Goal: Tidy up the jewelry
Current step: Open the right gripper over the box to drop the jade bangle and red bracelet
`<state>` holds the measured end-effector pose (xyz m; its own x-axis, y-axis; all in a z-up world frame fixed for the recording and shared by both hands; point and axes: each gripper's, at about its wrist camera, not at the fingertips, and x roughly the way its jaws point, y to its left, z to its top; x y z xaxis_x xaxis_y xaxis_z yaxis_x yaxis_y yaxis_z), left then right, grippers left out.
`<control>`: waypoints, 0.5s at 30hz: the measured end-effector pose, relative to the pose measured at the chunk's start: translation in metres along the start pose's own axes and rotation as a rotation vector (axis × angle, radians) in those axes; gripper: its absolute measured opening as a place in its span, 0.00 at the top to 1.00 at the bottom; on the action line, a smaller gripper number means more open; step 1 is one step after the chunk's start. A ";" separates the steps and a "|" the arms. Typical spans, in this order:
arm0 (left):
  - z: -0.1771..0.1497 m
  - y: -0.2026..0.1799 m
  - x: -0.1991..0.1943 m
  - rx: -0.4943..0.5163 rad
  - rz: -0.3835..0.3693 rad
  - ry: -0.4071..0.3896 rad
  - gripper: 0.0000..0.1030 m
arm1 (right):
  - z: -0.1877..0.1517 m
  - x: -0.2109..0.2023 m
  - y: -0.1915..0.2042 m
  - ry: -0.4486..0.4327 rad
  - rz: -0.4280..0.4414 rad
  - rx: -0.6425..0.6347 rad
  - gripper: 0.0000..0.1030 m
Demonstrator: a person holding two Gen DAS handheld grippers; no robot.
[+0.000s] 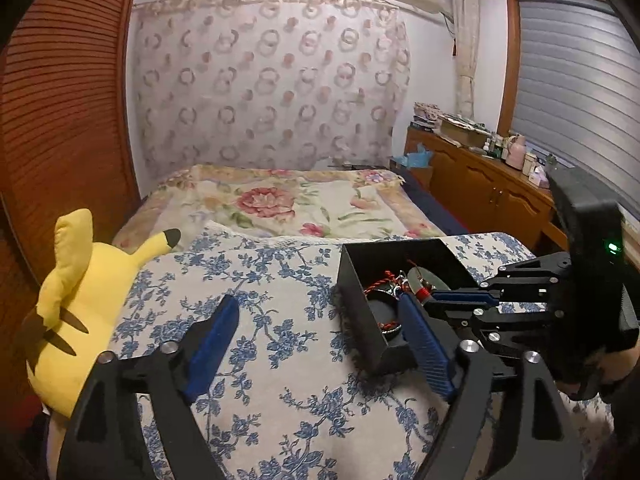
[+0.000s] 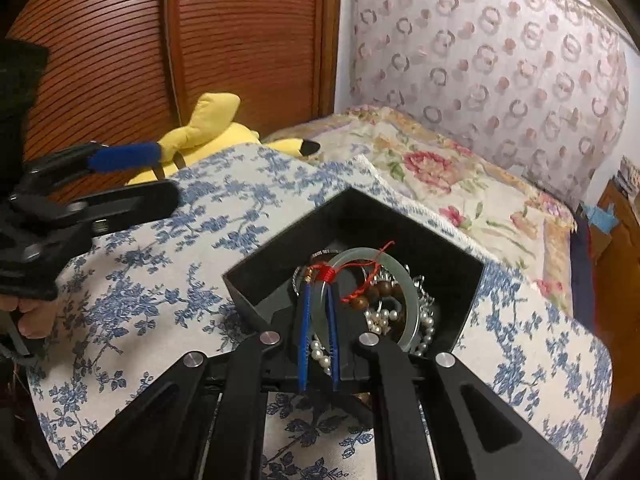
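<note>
**Jade bangle gripped over the jewelry box**

The right gripper (image 2: 319, 332) was clamped on a pale green jade bangle with a red thread wrap (image 2: 374, 258), its blue pads pressed against either side of the ring's near arc. The bangle sat within the open square black box (image 2: 280, 252), which rested on the blue-and-white floral cloth (image 2: 160, 280) covering the bed. Beneath and around the bangle lay a white pearl strand (image 2: 382, 318), brown wooden beads (image 2: 370, 294) on red cord, and some silvery chain, all tangled together.

The left gripper (image 1: 320, 344) stood with its jaws wide apart and nothing between them; one blue pad sat beside the box's near wall, the other out over the cloth. A yellow plush toy (image 1: 76, 280) lay at the cloth's edge.

The step in hand appeared to be handling the bangle at the box, whether placing or lifting could not be told. The next move would call for care: the red cord and pearls lay close enough to snag, and the box might need steadying by the free gripper.
</note>
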<state>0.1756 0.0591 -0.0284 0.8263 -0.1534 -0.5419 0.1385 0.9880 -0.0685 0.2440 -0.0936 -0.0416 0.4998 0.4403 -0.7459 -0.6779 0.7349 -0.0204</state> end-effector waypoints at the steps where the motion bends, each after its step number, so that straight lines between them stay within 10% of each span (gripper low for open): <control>1: 0.000 0.000 -0.001 0.003 0.001 0.002 0.21 | 0.000 0.002 -0.003 0.006 0.003 0.015 0.91; 15: -0.008 -0.003 -0.012 0.007 0.001 0.008 0.16 | -0.008 -0.015 -0.014 -0.025 0.007 0.080 0.75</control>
<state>0.1609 0.0580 -0.0290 0.8219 -0.1524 -0.5488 0.1417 0.9880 -0.0621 0.2420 -0.1150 -0.0355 0.5089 0.4580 -0.7289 -0.6370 0.7699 0.0390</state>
